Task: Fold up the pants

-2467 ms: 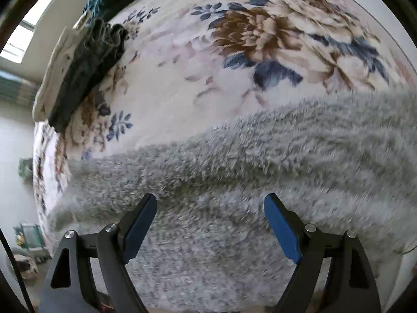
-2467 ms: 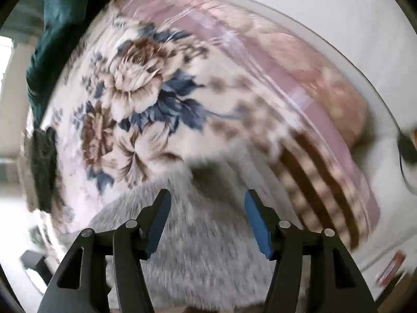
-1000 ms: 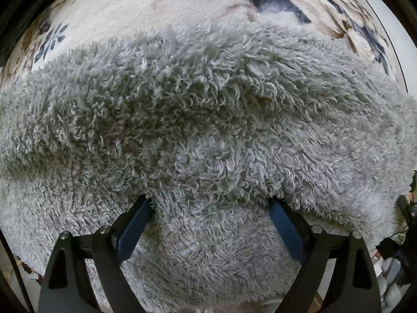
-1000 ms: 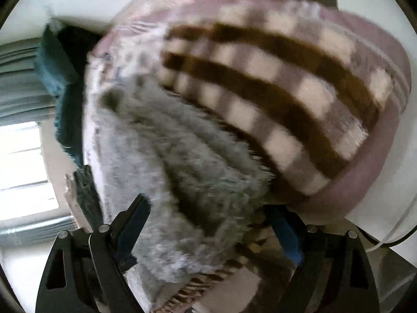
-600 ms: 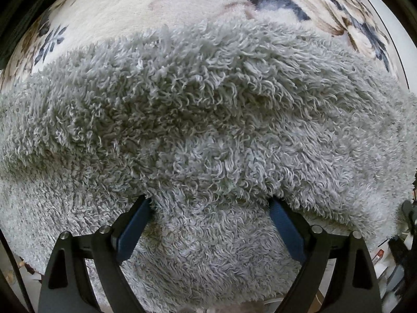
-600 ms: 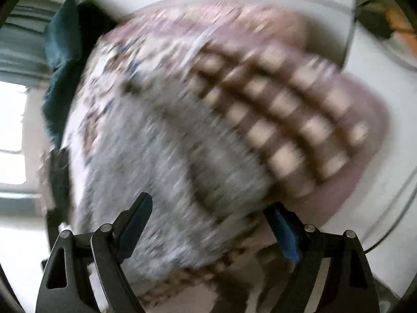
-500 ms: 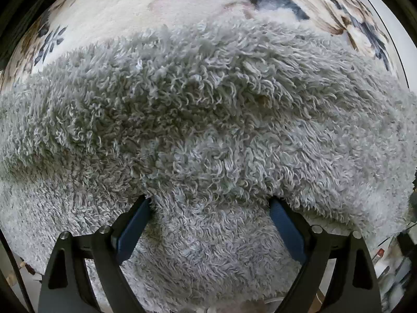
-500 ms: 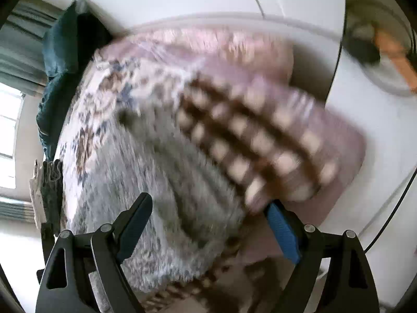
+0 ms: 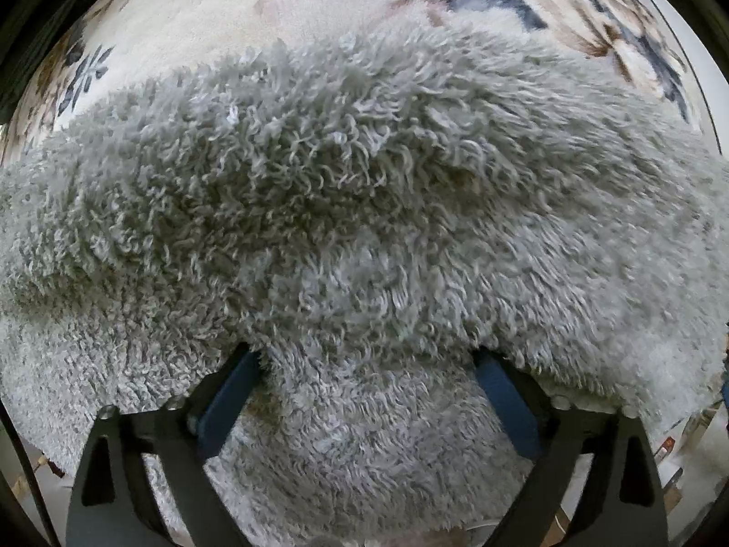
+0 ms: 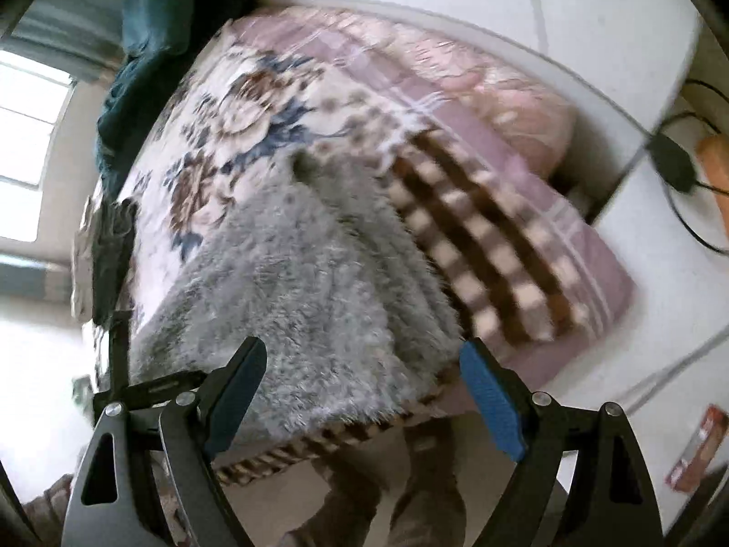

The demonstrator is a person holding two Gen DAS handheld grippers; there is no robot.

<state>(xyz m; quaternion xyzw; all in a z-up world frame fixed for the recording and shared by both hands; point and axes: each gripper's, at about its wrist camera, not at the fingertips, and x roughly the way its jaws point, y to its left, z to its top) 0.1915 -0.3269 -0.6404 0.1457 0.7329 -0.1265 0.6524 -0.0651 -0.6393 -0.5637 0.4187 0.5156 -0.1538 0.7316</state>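
Observation:
The pants are grey shaggy fleece point(image 9: 364, 209) and fill the left wrist view, lying on a floral blanket point(image 9: 237, 23). My left gripper point(image 9: 364, 364) is open, its blue pads pressed into the pile with a fold of fleece bulging between them. In the right wrist view the pants point(image 10: 300, 291) lie on the bed reaching its near edge. My right gripper point(image 10: 362, 380) is open and empty, held above that near edge, apart from the fabric.
The bed carries the floral blanket point(image 10: 246, 105) and a brown-checked pink cover point(image 10: 492, 228). Dark green cloth point(image 10: 136, 45) is piled at the far end. A black cable and plug point(image 10: 669, 155) lie on the white floor to the right. The person's legs point(image 10: 410, 483) stand below.
My right gripper has pulled back and up from the pants' edge, so more of the bed shows. My left gripper has stayed pressed into the fleece.

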